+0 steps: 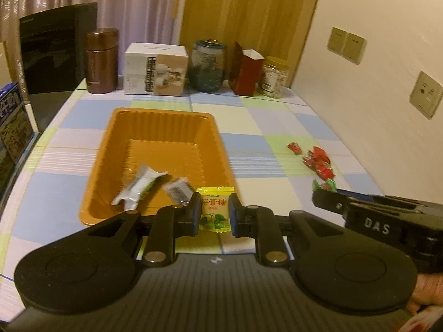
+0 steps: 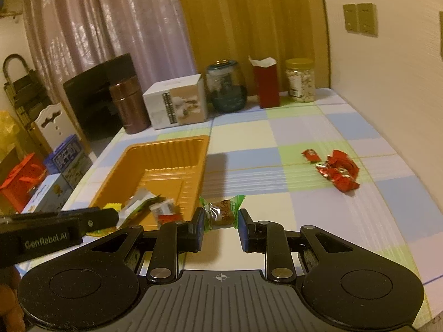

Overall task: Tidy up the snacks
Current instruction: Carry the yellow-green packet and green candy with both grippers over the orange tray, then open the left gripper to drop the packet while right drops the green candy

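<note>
The left gripper [image 1: 215, 212], low centre of the left wrist view, is pinching a flat yellow candy packet [image 1: 214, 209] between its two blue-padded fingers [image 1: 196, 210], which are standing nearly closed against the packet's side edges. The packet is standing upright with its long axis vertical in the frame, its printed face toward the camera, bearing the red characters "梨膏糖" above a green leaf motif; it is hanging just in front of the near rim of the orange ribbed plastic tray [image 1: 163, 121]. The right gripper [image 2: 221, 225], low centre of the right wrist view, is clamping a twist-wrapped candy with a brown body and green ends [image 2: 223, 212]; its long axis is running left to right, the twisted ends meeting the pads, and its print is too blurred to read. This candy is hanging over the checked tablecloth [image 2: 318, 127], just right of the tray's near corner. Inside the tray's near end, a silver-and-green sachet [image 1: 139, 185] and a small dark wrapped sweet [image 1: 178, 189] are lying. Red foil-wrapped candies [image 2: 339, 170] are lying at centre right. The neighbouring gripper bodies are showing "DAS" and "GenRobot.AI".
</note>
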`<state>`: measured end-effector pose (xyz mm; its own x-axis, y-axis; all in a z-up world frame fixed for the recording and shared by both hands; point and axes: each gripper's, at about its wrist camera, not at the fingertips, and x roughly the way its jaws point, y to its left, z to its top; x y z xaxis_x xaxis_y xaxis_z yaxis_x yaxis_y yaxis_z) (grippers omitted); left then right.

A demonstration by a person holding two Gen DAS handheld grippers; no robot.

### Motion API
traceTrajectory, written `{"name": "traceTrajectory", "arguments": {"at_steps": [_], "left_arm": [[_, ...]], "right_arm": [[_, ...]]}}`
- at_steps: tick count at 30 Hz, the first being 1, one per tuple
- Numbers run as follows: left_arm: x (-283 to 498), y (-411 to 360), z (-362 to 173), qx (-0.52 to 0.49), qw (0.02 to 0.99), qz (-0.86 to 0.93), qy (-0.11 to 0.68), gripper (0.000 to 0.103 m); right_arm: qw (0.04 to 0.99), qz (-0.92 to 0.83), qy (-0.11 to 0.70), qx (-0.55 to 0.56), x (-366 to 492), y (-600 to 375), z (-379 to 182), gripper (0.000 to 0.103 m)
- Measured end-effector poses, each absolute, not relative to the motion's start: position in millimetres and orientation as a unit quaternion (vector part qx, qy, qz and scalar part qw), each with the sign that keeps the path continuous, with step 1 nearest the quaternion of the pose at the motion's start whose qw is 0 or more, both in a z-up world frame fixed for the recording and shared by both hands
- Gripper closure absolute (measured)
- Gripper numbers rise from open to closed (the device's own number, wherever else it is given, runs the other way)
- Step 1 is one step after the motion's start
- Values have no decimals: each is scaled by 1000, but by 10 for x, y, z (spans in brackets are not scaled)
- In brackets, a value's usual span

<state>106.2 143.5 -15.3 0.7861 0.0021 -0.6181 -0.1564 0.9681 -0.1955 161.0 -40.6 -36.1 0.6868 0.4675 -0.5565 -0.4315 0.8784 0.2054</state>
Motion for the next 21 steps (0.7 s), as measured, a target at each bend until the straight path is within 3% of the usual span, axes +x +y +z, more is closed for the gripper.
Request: {"name": "traceTrajectory", "arguments": {"at_steps": [21], "left_arm": [[1364, 2041, -201, -127, 932, 79, 331, 85]], "right_arm": [[904, 294, 309, -7, 1945, 254, -344, 77]]}}
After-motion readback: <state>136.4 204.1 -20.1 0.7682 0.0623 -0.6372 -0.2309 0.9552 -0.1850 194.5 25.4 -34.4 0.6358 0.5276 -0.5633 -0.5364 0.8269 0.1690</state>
